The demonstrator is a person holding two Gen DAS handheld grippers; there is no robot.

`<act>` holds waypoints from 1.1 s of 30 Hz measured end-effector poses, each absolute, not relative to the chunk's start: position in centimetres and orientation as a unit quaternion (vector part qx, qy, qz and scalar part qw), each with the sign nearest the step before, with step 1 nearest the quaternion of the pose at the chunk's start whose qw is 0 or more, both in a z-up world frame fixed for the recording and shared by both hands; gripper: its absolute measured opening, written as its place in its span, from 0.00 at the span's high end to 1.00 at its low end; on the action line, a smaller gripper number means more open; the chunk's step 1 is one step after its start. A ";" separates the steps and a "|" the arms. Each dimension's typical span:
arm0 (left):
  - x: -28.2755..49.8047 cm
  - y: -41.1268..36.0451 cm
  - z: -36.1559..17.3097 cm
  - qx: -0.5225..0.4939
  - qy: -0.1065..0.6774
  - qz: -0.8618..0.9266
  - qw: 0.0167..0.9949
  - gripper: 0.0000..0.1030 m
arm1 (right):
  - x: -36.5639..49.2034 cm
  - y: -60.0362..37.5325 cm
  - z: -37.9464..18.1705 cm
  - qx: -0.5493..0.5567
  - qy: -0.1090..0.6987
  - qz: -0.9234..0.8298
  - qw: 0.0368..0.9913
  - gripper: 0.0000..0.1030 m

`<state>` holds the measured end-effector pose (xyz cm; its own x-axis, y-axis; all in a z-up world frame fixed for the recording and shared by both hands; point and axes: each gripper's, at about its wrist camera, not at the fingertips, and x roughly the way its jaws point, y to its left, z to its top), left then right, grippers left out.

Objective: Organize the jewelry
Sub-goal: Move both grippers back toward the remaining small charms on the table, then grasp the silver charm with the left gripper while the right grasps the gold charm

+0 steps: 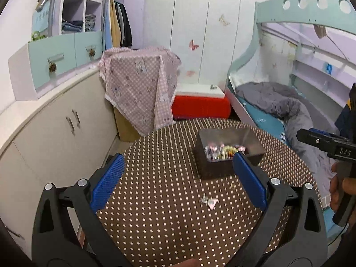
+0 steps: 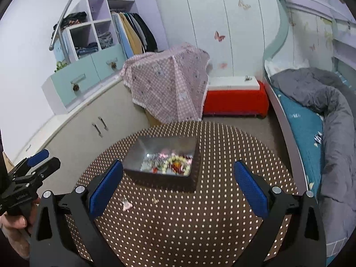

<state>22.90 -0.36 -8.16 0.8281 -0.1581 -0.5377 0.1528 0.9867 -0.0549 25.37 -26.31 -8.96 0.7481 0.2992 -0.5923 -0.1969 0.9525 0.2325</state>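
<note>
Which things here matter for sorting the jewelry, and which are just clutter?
Job:
- dark box holding beads
- pink piece on the dotted table
- small gold piece beside it

Not job:
- pink cloth
- red chest
- grey duvet

A bedroom with white butterfly-stickered wardrobes (image 1: pixel 200 22), a mint bunk bed (image 1: pixel 300 6), and a red-based box (image 2: pixel 234 102).

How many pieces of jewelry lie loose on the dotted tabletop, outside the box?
2: a pink-and-silver piece nearer the grippers, and a small gold piece between it and the box. The box could hide others.
</note>
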 end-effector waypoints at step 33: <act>28.8 -6.3 -20.1 0.061 0.424 -0.192 0.883 0.63 | 27.5 -24.5 -18.2 0.055 0.434 0.151 0.887 0.07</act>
<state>28.77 -6.29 -20.11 0.5663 -0.2862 -0.7730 0.3903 0.9191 -0.0544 27.48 -24.51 -18.18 0.5786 0.3149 -0.7524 -0.2201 0.9485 0.2277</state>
